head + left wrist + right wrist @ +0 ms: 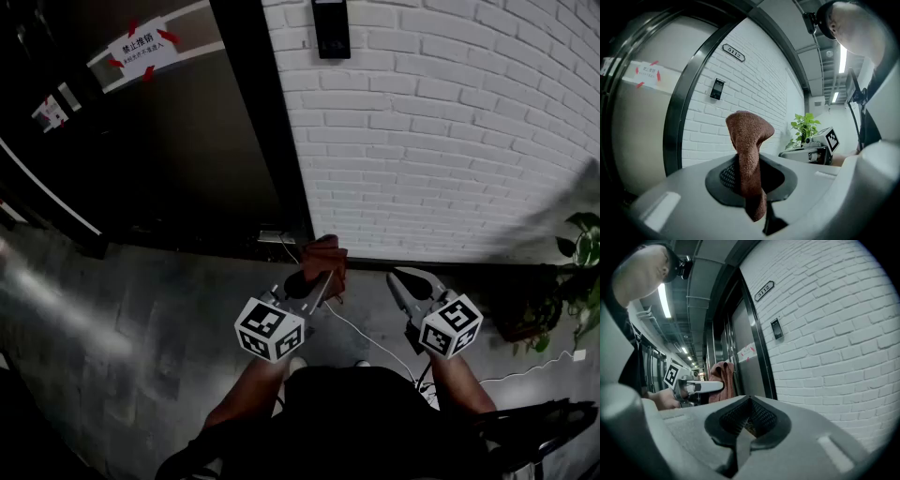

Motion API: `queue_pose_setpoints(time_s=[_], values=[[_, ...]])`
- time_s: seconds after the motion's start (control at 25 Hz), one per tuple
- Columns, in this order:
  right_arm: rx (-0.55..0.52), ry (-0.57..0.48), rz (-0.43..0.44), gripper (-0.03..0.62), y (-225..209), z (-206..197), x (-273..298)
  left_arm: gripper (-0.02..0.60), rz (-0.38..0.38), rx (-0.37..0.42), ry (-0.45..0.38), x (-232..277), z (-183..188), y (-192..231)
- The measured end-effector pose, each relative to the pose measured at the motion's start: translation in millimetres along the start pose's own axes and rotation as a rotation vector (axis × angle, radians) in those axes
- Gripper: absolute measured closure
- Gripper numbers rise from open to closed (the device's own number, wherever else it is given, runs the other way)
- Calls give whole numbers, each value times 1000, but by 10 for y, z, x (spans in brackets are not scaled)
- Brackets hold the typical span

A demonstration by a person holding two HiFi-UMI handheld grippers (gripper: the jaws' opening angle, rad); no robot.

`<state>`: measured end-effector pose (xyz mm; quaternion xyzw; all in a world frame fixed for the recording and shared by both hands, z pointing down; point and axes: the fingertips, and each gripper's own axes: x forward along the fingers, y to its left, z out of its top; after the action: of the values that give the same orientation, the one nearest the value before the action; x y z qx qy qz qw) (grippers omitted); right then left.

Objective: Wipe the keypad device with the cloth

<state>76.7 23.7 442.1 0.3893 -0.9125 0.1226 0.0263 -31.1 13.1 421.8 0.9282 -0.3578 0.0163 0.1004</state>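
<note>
The brick wall (450, 141) fills 12 o'clock, and the air in front of it is open right up to the keypad device (331, 28). A dark door frame (258, 122) hems the 11 o'clock side (a potted plant (581, 246) crowds 3 o'clock, low down).

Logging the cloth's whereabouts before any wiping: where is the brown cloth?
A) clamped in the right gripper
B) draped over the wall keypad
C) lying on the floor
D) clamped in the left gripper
D: the left gripper view shows the brown cloth pinched between the jaws of the left gripper, apart from the keypad device on the brick wall.
</note>
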Motion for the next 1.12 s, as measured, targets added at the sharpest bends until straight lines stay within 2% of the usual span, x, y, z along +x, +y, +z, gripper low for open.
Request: queue_pose_setpoints(time_s=[0.44,0.64,0.84,1.12], values=[[22,20,50,603,-193,-198,-63,517,69,-12,10,60,-132,-81],[30,26,62,603,-220,-186,126,517,81,-24,30,84,-154,108],[29,12,25,603,-389,-90,403,517,34,-21,44,326,-102,418],[10,-20,-65,603,-693,211,909,517,-67,23,13,699,290,982]])
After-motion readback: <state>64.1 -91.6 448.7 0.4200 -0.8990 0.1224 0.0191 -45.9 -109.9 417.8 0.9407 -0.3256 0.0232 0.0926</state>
